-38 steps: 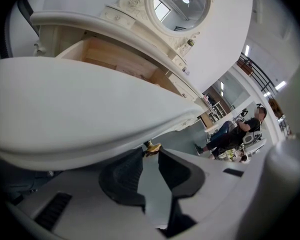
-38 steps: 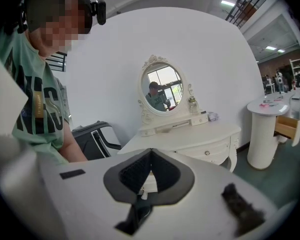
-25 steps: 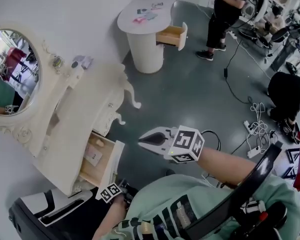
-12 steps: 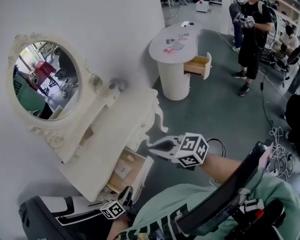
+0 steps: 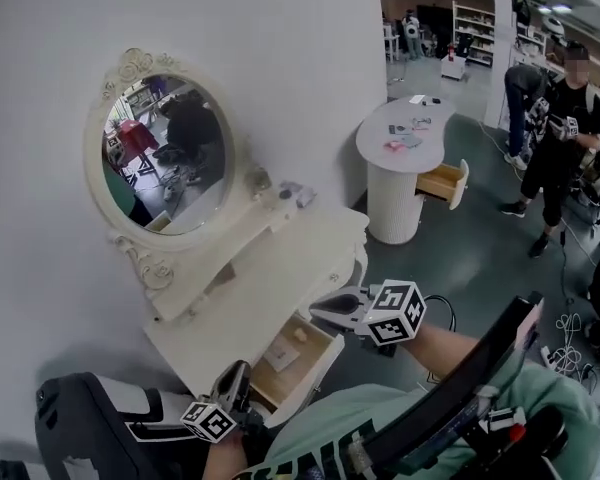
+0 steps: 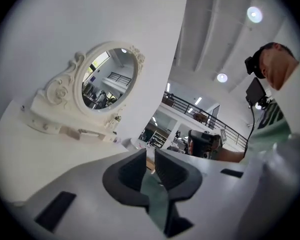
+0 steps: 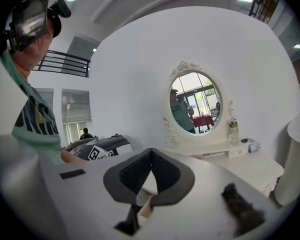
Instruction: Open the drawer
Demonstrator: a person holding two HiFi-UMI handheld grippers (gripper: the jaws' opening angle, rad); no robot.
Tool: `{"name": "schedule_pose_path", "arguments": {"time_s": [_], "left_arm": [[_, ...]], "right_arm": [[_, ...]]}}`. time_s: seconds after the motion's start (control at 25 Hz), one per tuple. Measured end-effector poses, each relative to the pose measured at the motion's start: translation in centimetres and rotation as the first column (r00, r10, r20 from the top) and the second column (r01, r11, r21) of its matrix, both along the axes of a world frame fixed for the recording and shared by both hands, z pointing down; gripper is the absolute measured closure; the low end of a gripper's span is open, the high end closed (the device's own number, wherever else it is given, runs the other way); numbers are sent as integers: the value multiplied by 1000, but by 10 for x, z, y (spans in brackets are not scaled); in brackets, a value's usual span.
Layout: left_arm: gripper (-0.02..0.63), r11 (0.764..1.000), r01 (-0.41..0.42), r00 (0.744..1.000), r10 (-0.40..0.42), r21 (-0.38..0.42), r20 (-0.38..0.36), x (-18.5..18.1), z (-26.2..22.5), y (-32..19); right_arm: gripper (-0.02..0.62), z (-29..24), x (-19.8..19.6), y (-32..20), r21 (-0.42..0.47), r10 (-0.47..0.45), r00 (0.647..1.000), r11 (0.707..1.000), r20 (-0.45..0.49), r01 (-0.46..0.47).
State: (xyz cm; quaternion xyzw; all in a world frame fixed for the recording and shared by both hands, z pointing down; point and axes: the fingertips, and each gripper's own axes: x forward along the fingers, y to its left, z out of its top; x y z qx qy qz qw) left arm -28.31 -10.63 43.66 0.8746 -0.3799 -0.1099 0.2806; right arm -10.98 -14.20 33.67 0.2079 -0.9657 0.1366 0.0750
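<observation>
Left gripper at 7 o'clock, jaws just closing to a slit, nothing between | drawer at 6 o'clock, already pulled out | right gripper at its 1 o'clock, jaws together, empty | we fear a stray knock shoves it shut.

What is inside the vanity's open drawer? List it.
The drawer holds a pale card and a small round thing. Its back part is hidden under the tabletop.

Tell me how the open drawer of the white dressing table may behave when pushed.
The drawer looks like rigid wood, so it should slide in without bending. It holds only a paper and one small item, so it is probably light.
</observation>
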Motion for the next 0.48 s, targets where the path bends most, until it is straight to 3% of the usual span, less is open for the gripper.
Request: {"name": "schedule_pose_path", "arguments": {"time_s": [0.24,0.48], "left_arm": [[557,984,151,988,-152,95,-1,-26,-37,11],[568,937,329,943,-333,122,15,-15,-53,11]], "right_arm": [[584,-10,-15,-10,16,-124,992,992,13,124],[584,-16,9,-35,49,-257,965,966,50,254]]}}
